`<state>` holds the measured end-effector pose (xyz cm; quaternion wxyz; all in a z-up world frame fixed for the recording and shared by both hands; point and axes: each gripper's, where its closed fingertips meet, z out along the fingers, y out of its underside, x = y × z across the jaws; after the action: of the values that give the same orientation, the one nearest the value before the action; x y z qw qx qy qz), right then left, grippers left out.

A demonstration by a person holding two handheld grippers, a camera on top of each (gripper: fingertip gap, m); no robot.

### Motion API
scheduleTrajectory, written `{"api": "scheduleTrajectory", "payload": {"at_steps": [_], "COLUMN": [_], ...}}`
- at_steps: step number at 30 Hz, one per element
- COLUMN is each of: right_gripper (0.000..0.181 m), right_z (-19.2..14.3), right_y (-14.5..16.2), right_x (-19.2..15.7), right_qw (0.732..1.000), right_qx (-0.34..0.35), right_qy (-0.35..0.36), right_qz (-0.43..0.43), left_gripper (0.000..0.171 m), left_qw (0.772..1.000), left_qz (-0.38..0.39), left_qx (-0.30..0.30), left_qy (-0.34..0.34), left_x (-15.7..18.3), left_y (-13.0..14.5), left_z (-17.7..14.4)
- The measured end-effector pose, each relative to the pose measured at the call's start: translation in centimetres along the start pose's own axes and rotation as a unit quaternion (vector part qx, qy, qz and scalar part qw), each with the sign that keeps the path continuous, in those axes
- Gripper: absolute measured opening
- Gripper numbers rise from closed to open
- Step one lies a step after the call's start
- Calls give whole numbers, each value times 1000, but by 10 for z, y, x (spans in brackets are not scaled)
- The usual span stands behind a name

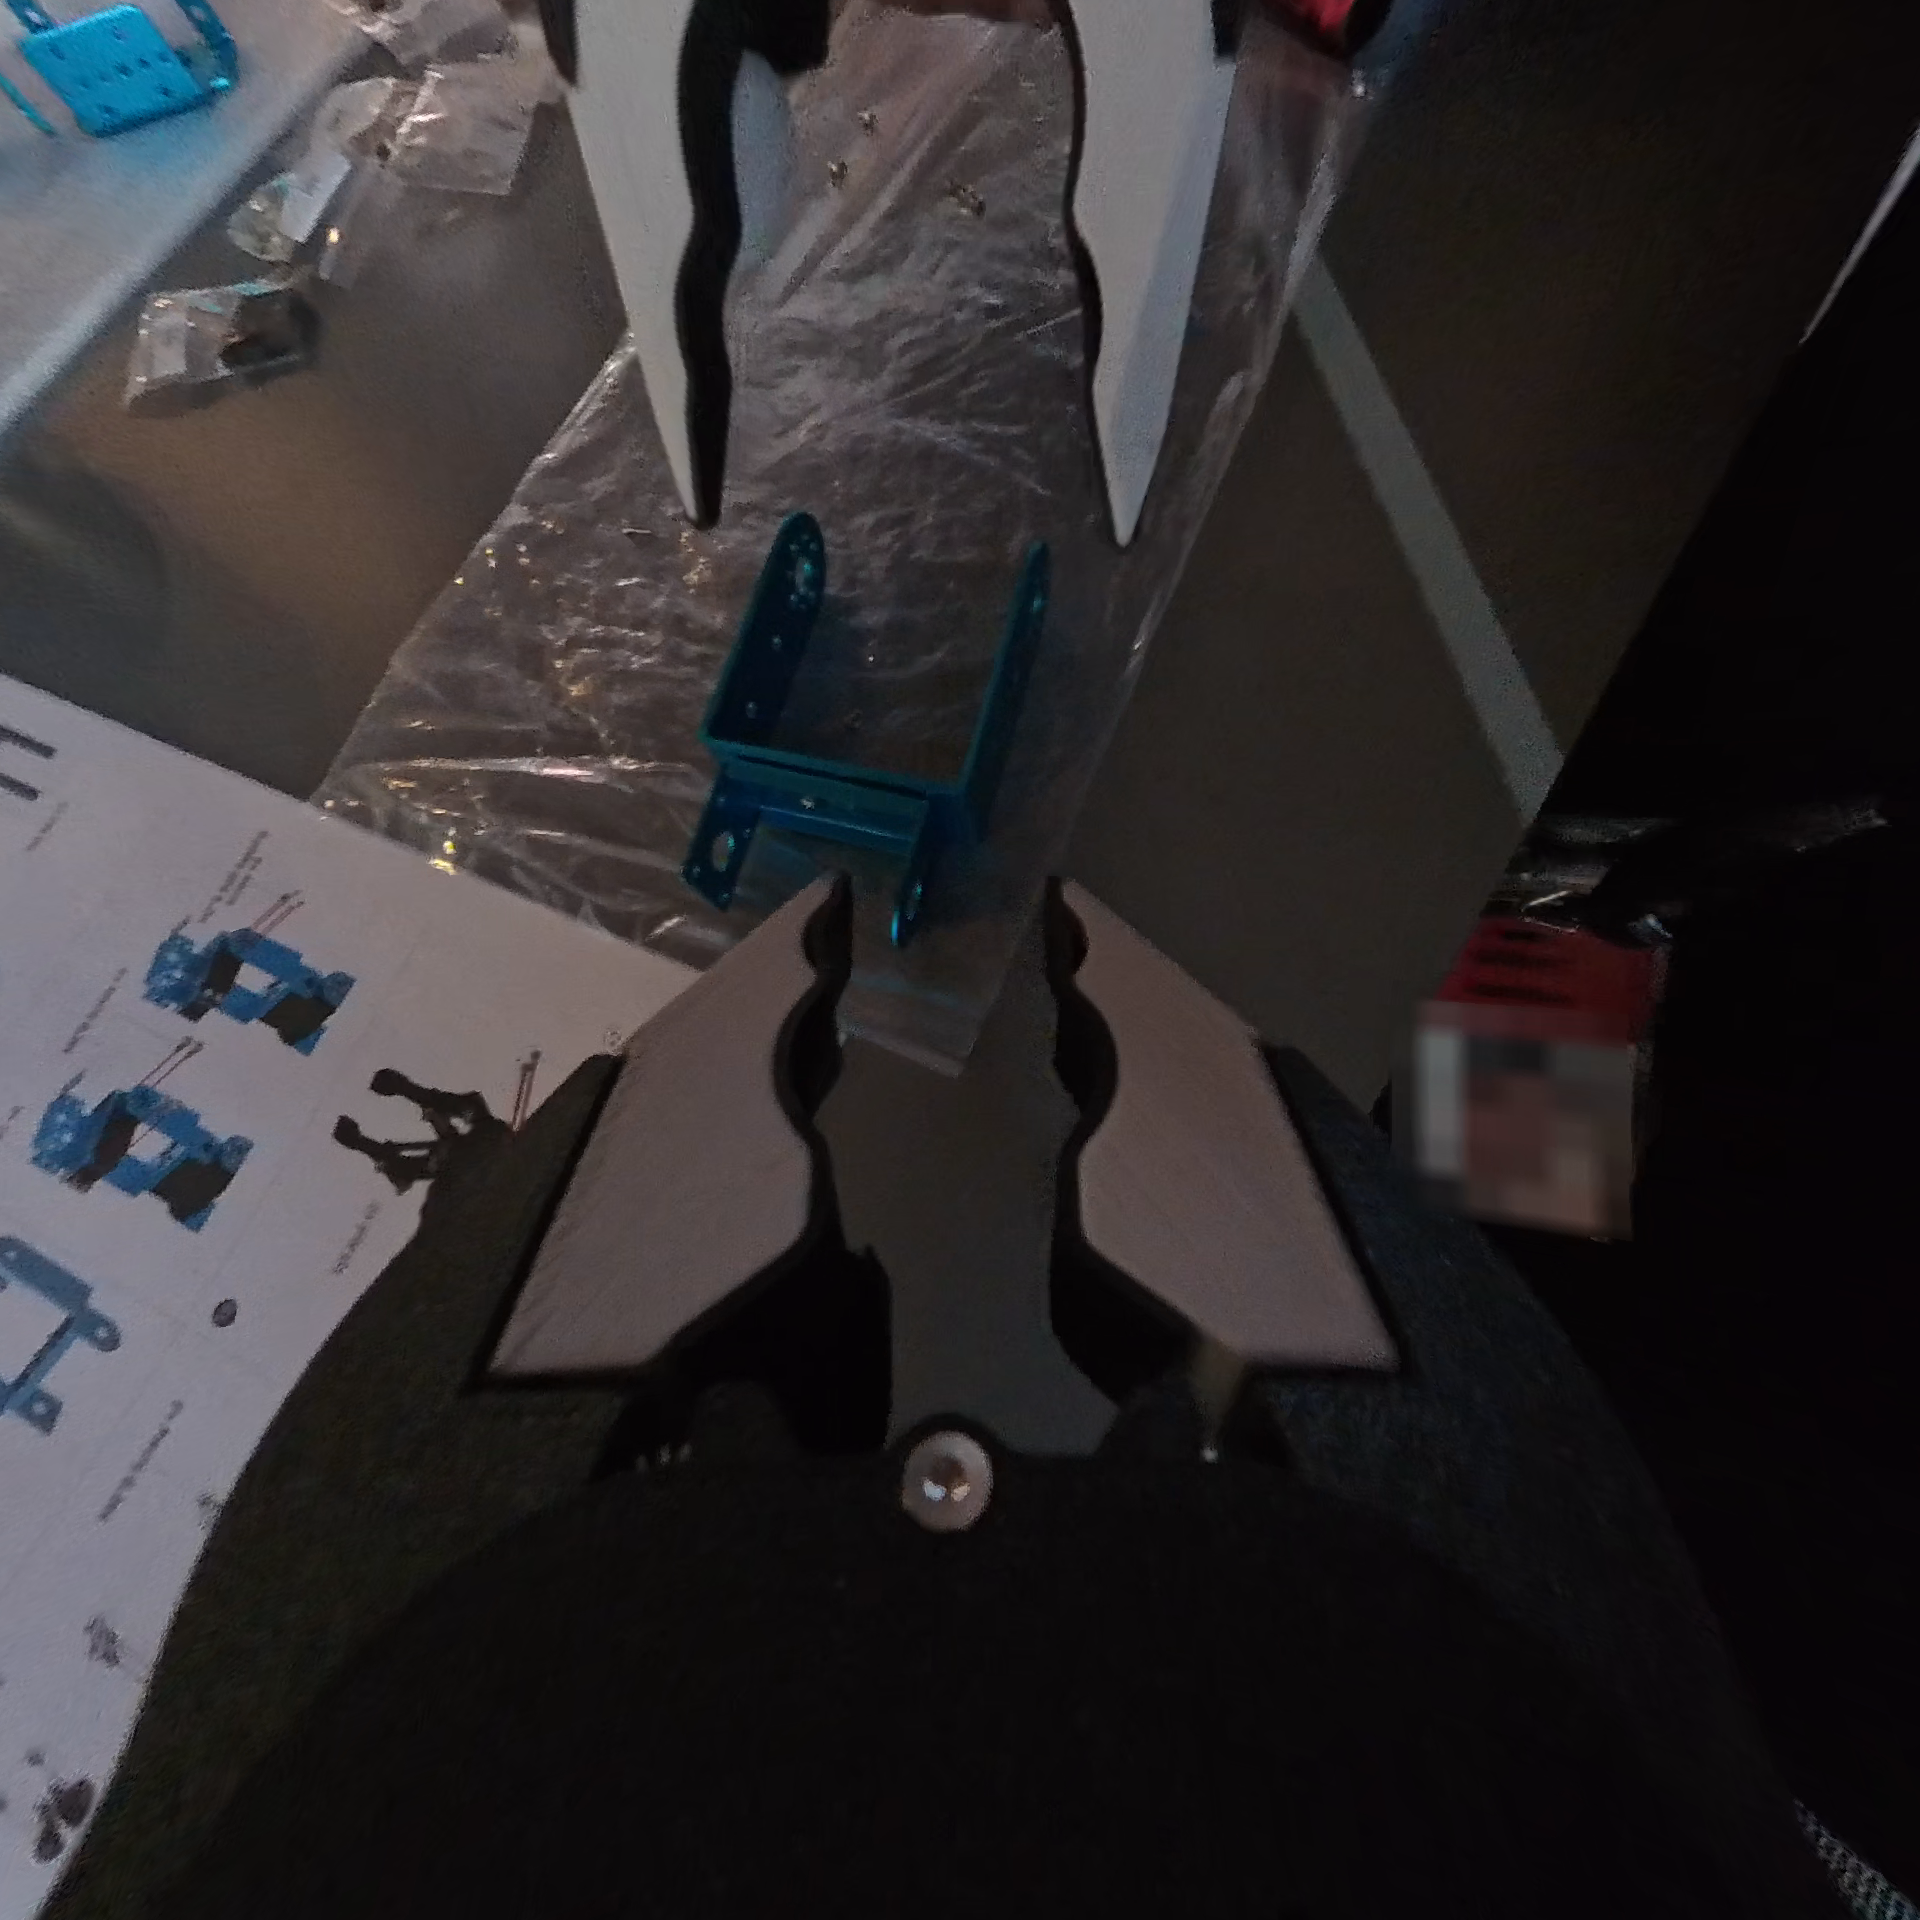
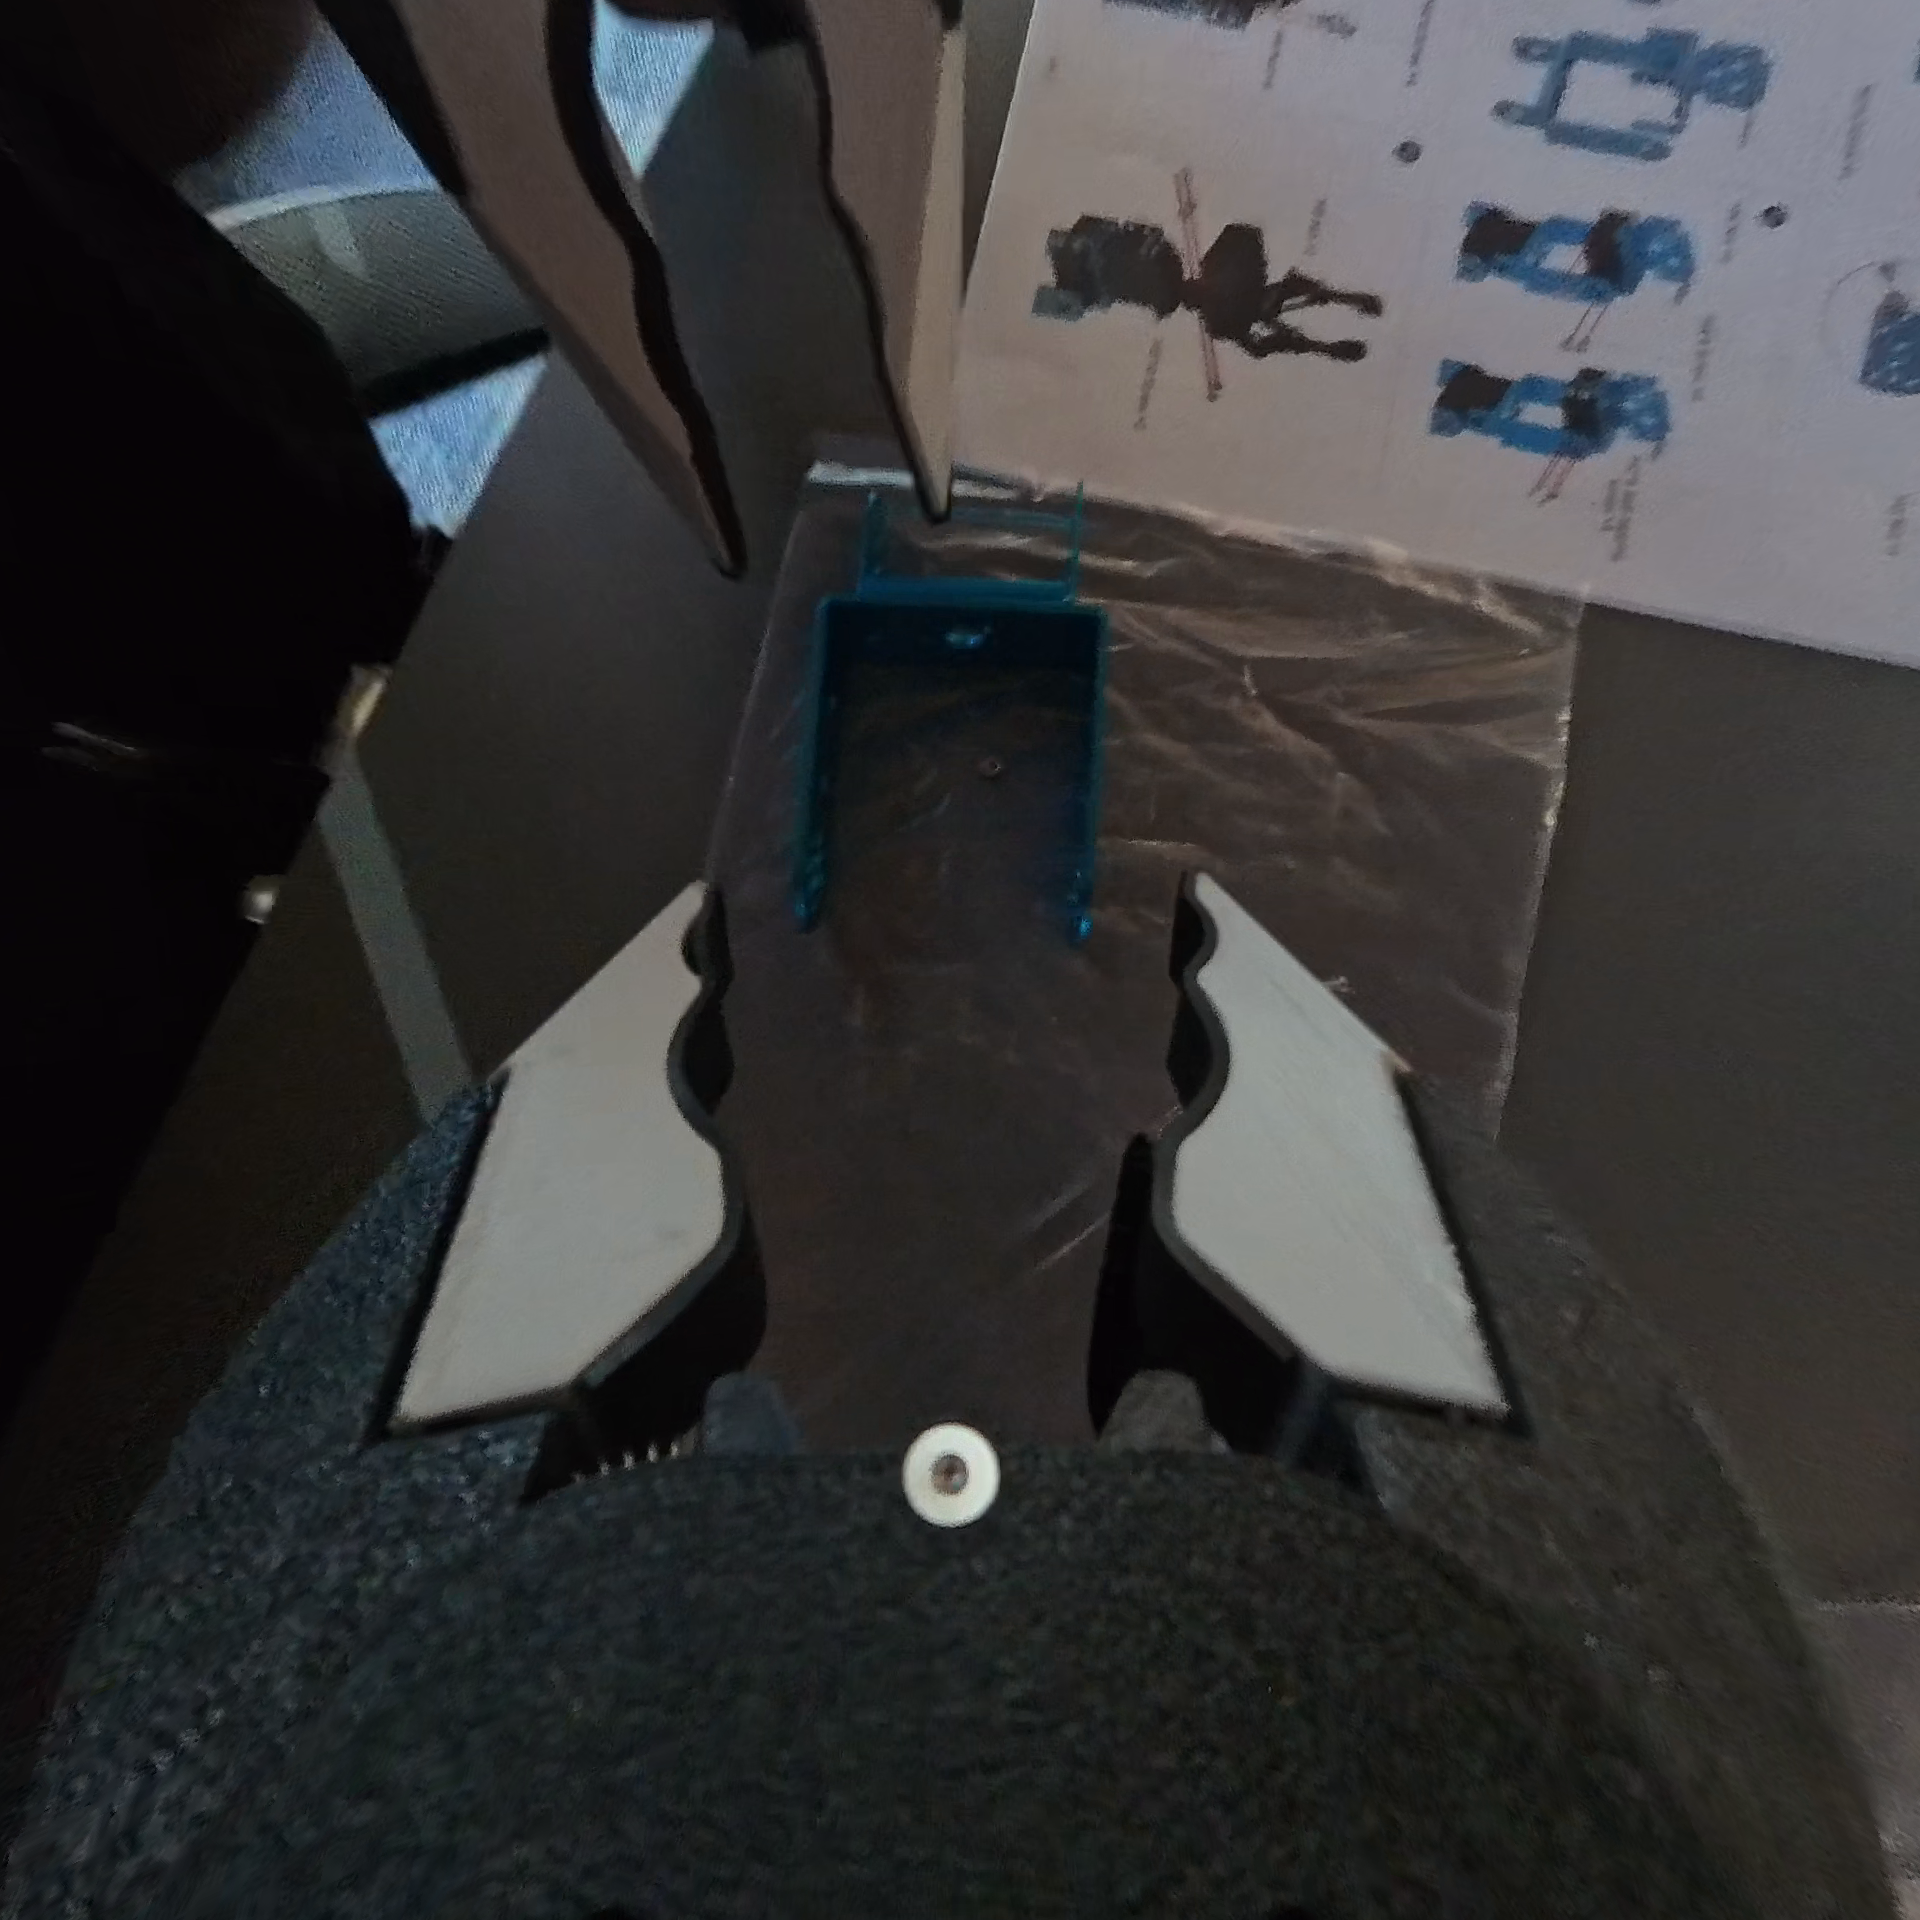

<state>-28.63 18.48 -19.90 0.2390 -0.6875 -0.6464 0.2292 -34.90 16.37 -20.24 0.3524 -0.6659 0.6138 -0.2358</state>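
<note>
A blue metal bracket assembly (image 1: 831,805), two U-shaped pieces joined back to back, lies on a clear plastic bag (image 1: 883,364) on the dark table. My left gripper (image 1: 945,894) is open at its near end, with one short bracket leg between the fingertips; I cannot tell if they touch. My right gripper (image 1: 914,520) is open at the opposite end, its tips just short of the long legs. In the right wrist view the bracket (image 2: 1039,623) lies ahead of my open right gripper (image 2: 948,894), with the left gripper (image 2: 831,540) beyond it. Neither gripper holds anything.
A white printed sheet with diagrams (image 1: 208,1039) lies beside the bag, also in the right wrist view (image 2: 1455,312). Small clear bags of parts (image 1: 239,332) and more blue parts (image 1: 114,62) lie at the far left. A pale table edge strip (image 1: 1403,468) runs on the right. Across from one pair of fingers to the other is roughly 8 cm.
</note>
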Motion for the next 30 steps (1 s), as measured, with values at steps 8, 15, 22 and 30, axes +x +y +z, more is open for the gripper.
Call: {"api": "scheduleTrajectory", "payload": {"at_steps": [8,15,22,30], "right_gripper": [86,68,67,66], "right_z": [17,21,20,6], "right_y": [9,4,5,-1], "right_x": [0,-4,-3,11], "right_qw": [1000,1000,1000,1000], "right_qx": [-20,-2,-13,-4], "right_qy": [2,-10,-5,7], "right_qz": [-16,-11,-6,5], "left_gripper": [66,68,71,70], "left_qw": [997,997,997,998], "left_qz": [-56,-43,-26,-14], "left_qx": [-19,-13,-29,-14], "left_qy": [59,67,70,62], "left_x": [-3,8,8,-6], "left_y": [0,-13,-14,-27], "left_z": [9,21,22,22]}}
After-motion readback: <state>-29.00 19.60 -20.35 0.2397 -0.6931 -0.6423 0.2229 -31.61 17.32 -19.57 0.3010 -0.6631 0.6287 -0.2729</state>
